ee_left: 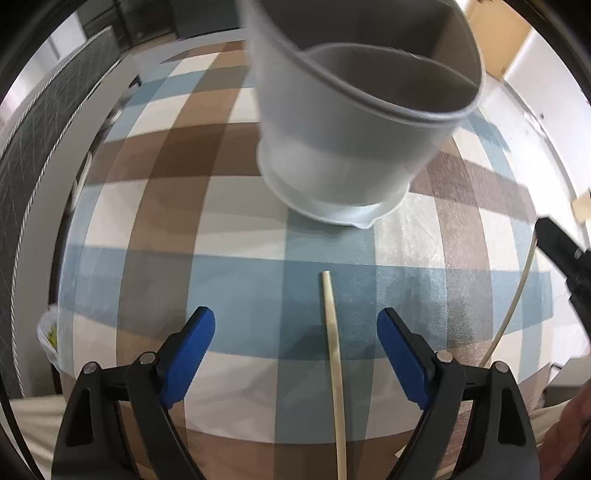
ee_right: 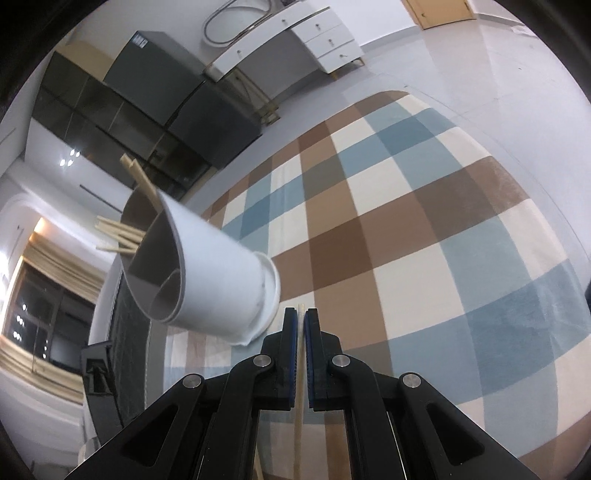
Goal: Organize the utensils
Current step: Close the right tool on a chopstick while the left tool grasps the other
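The chopstick [ee_right: 300, 384] in my right hand-held gripper [ee_right: 301, 321] is pinched between the blue pads [ee_right: 291, 354], its pale tip poking just past them and its length running back under the camera; a second chopstick [ee_left: 334, 354] lies flat on the checked cloth [ee_left: 221, 229], between the wide-spread fingers of my left hand-held gripper [ee_left: 295, 321], touching neither pad; the white utensil holder [ee_left: 354, 122] stands on the cloth of the table just beyond that stick, divided inside into grey compartments; from the right wrist view several chopsticks [ee_right: 122, 232] stick out of its far compartment; beyond the table, a dark cabinet [ee_right: 155, 110] and a white drawer unit [ee_right: 317, 33] stand on the pale floor [ee_right: 480, 74].
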`<action>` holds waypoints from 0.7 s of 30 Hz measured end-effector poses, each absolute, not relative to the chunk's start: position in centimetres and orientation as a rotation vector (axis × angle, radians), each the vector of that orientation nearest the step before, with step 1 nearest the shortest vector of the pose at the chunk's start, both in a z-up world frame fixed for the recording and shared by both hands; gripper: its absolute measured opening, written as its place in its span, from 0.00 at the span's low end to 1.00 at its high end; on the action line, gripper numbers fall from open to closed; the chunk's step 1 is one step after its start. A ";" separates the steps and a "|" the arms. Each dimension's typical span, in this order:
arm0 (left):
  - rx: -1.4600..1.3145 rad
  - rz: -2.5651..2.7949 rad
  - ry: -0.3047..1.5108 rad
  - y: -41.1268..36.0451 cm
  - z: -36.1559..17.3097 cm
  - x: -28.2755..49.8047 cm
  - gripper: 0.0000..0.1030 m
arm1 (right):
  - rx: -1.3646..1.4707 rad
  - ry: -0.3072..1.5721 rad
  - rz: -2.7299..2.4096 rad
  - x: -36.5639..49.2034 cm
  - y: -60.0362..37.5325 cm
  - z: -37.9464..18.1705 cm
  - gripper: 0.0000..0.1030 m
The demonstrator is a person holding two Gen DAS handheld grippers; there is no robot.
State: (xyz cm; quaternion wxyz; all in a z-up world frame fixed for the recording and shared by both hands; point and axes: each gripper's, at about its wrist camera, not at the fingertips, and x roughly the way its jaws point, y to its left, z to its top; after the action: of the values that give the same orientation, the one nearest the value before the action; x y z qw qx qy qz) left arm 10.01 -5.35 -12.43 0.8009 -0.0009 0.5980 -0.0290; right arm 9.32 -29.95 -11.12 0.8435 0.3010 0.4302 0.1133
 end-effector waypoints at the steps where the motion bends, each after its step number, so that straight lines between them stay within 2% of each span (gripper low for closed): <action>1: 0.009 -0.064 1.287 -5.6 -12.5 10.0 0.71 | 0.640 0.907 0.237 9.4 -30.0 -11.1 0.03; 4: 0.007 -0.072 1.333 -5.8 -13.5 9.9 0.56 | 0.663 0.906 0.230 9.5 -30.4 -11.2 0.03; 8: 0.027 -0.070 1.326 -6.1 -13.7 9.7 0.49 | 0.691 0.912 0.218 9.6 -30.8 -11.5 0.03; 9: 0.040 -0.078 1.319 -6.4 -13.6 9.6 0.42 | 0.693 0.909 0.214 9.6 -31.0 -11.5 0.03; 10: 0.045 -0.085 1.315 -6.5 -13.5 9.6 0.31 | 0.692 0.907 0.211 9.6 -31.1 -11.4 0.03; 13: 0.070 -0.124 1.314 -7.5 -13.2 9.4 0.03 | 0.692 0.903 0.206 9.6 -31.2 -11.4 0.03; 21: 0.096 -0.165 1.263 -8.8 -11.9 8.2 0.01 | 0.682 0.896 0.212 9.1 -31.5 -11.1 0.03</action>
State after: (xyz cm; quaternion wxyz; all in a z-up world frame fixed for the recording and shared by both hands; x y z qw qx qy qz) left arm 8.20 -8.85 -11.93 0.8029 0.0448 0.5894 -0.0769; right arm 9.05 -31.50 -11.09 0.8405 0.3225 0.4238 0.1001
